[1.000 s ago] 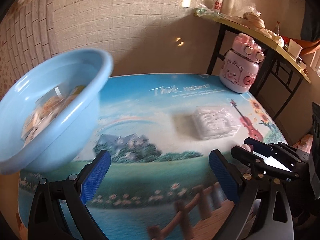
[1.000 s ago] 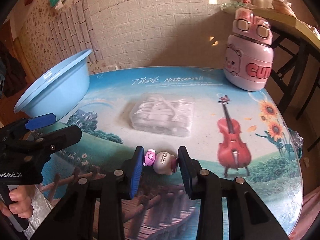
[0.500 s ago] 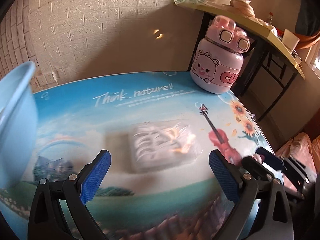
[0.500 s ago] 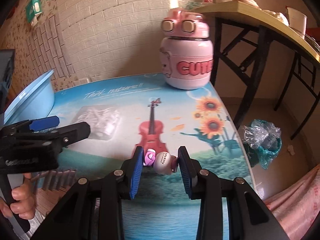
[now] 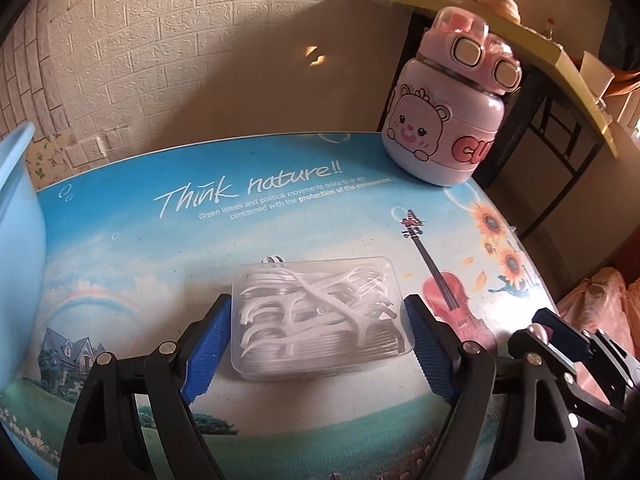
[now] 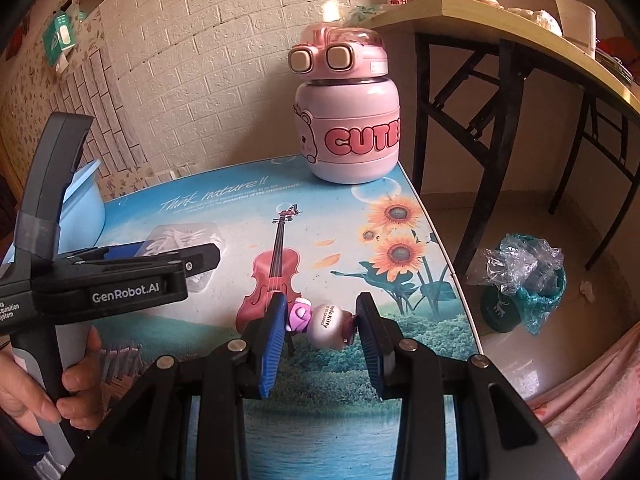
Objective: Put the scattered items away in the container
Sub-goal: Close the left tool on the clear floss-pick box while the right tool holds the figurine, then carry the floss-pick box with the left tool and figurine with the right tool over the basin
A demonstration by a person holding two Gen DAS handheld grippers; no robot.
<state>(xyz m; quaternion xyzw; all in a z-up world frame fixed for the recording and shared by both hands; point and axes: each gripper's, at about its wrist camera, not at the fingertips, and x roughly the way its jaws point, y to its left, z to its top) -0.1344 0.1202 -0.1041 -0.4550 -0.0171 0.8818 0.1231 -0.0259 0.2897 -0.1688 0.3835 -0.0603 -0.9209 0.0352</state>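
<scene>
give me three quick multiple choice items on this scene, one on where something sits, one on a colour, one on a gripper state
1. Where is the clear box of floss picks?
A. inside the blue basin
B. on the table between the left gripper's fingers
C. on the yellow side table

2. What colour is the basin at the table's left edge?
A. light blue
B. red
C. green

3. What is the right gripper doing?
A. open and empty
B. shut on the pink bottle
C. shut on a small Hello Kitty figure

Answers:
1 B: the left wrist view shows the box lying on the table, with the left gripper open and one blue pad on each side of it.
2 A: its rim and wall are light blue.
3 C: the small Hello Kitty figure is pinched between the pads, while the pink bottle stands far back.
</scene>
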